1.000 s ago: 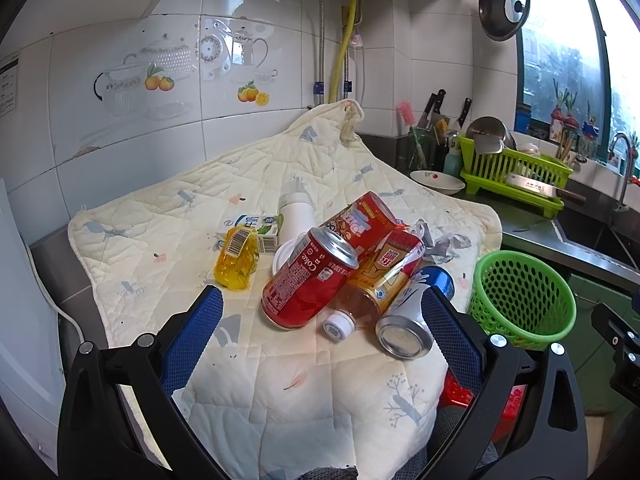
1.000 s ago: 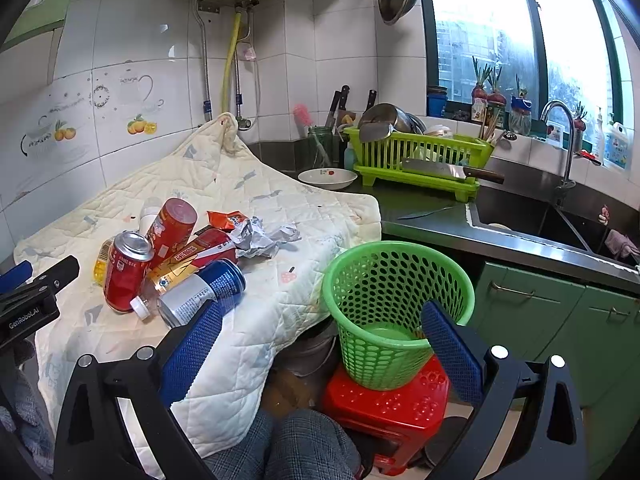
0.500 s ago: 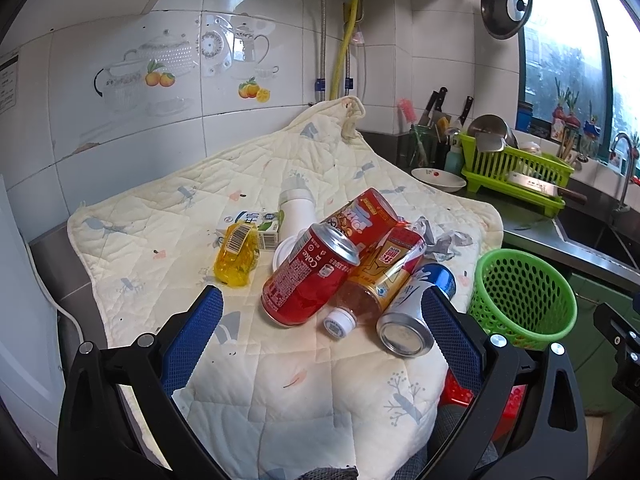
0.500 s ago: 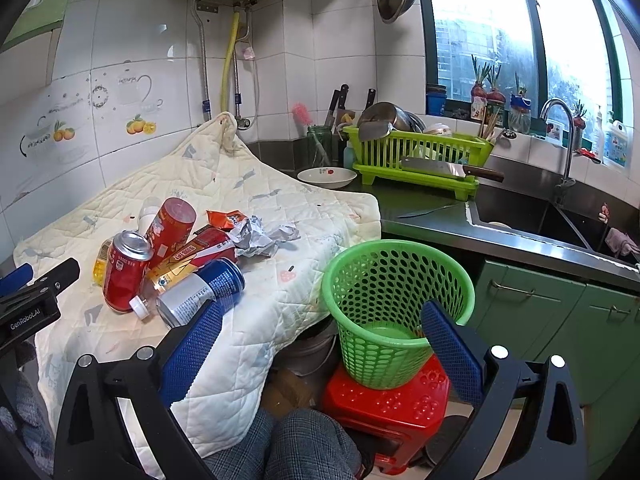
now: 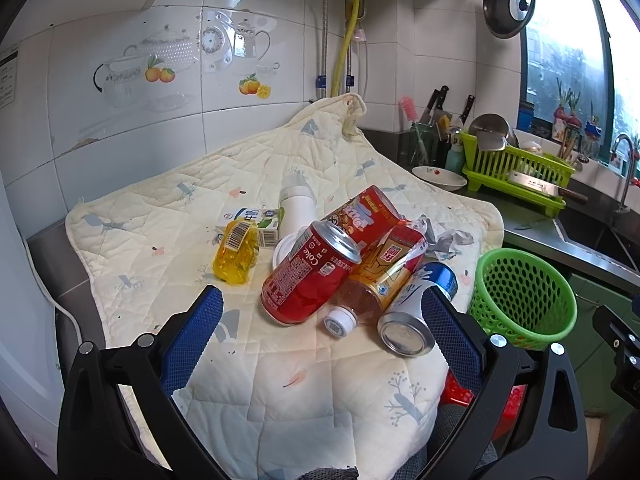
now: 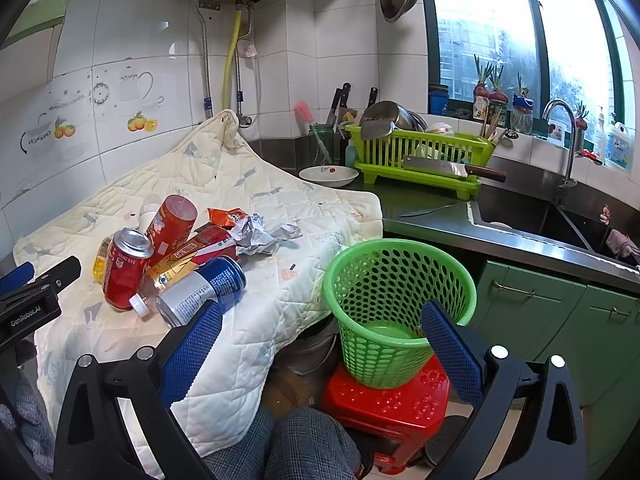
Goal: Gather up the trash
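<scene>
A heap of trash lies on a quilted cream cloth: a red Coke can, an amber tea bottle with a white cap, a blue-and-silver can, a red snack canister, a yellow packet, a white bottle and crumpled paper. My left gripper hovers open just short of the cans. A green mesh basket stands on a red stool to the right of the cloth. My right gripper is open and empty, near the basket's left side.
A small milk carton lies behind the yellow packet. Further right on the dark counter stand a white bowl, a green dish rack with a cleaver and a sink. A person's checked trouser leg shows at the bottom.
The left gripper has crept slightly closer to the heap of cans. The right gripper has hardly moved. Nothing was picked up.
</scene>
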